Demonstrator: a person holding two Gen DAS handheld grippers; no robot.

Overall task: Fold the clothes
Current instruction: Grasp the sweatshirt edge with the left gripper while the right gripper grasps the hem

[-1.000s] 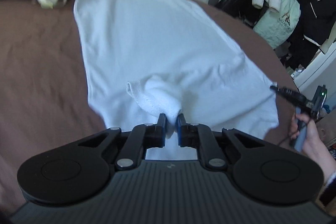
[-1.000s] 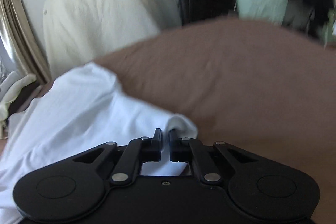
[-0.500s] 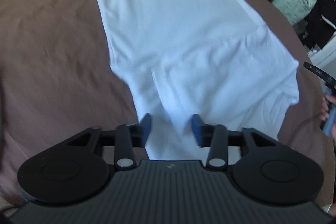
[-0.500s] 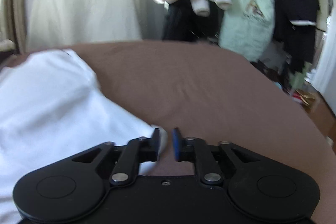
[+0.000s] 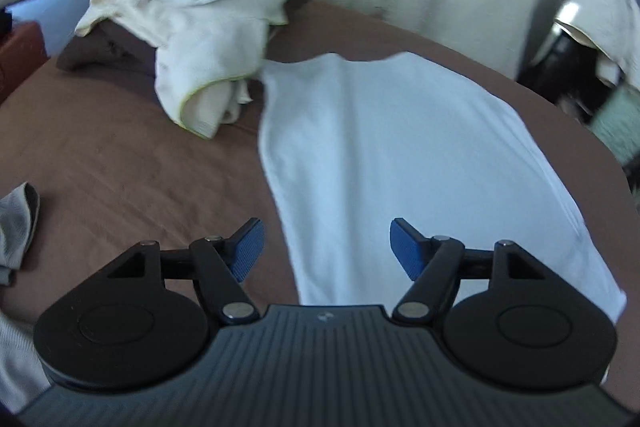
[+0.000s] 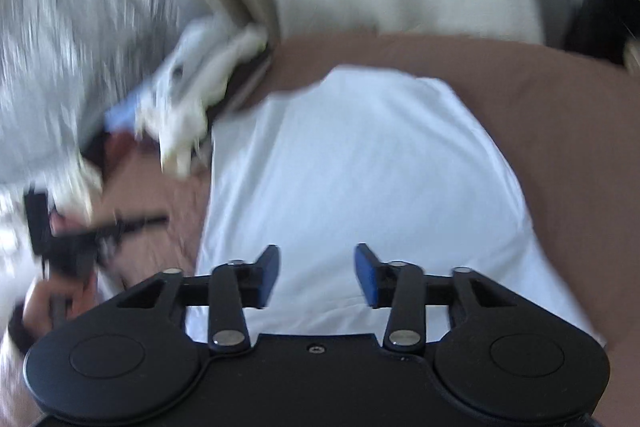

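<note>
Soft daylight, glare upper right, fisheye bending, heavy motion blur left

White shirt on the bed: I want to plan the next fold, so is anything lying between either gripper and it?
Nothing visible. The white shirt lies flat on the brown bedspread, directly below the opening, empty left gripper and right gripper. The cream clothes pile sits beside its far corner.

My right gripper (image 6: 316,275) hangs over the white shirt (image 6: 360,179), jaws opening with nothing between them. The shirt lies flat on the brown bed (image 6: 560,115). A pile (image 6: 192,99) sits at its far left corner; my left hand (image 6: 48,291) shows blurred at left.
</note>
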